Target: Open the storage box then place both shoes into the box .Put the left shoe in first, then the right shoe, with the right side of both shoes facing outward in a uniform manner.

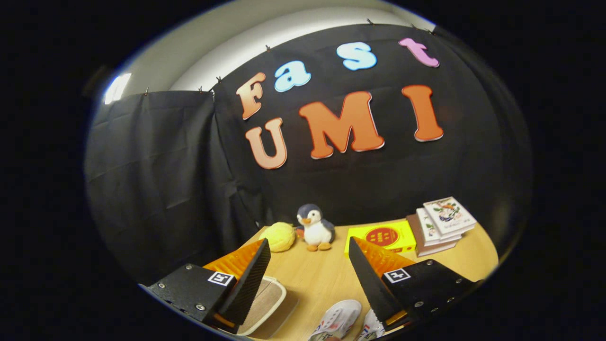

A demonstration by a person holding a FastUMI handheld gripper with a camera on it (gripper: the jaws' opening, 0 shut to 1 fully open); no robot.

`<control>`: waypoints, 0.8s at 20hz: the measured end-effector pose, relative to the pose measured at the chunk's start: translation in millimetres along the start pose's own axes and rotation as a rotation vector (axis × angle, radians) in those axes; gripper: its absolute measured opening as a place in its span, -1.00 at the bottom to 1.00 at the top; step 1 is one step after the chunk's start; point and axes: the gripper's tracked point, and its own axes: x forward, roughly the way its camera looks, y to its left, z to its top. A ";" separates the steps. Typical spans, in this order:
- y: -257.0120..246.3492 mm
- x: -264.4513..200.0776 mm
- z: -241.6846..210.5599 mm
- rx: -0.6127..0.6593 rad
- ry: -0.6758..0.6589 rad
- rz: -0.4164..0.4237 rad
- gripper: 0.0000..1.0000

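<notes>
gripper (310, 279) raised, fingers spread wide, empty

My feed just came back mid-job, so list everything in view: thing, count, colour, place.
shoes: two, white, on the table between the fingers
storage box: one, beige, beside the shoes, partly behind one finger
ball: one, yellow, far table edge
penguin toy: one, grey and white, beside the ball
flat box: one, yellow, beyond the fingers
books: a stack, white covers, beside the flat box
table: one, light wood
gripper: fingers open, holding nothing
</notes>
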 end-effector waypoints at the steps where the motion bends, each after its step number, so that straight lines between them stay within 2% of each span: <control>1: 2.8 2.9 -14.0 0.021 0.043 0.018 0.96; 10: 44.9 17.0 -122.5 0.173 0.406 0.183 0.95; 13: 60.2 20.4 -153.8 0.243 0.491 0.248 0.95; 16: 70.2 25.1 -178.4 0.282 0.557 0.267 0.95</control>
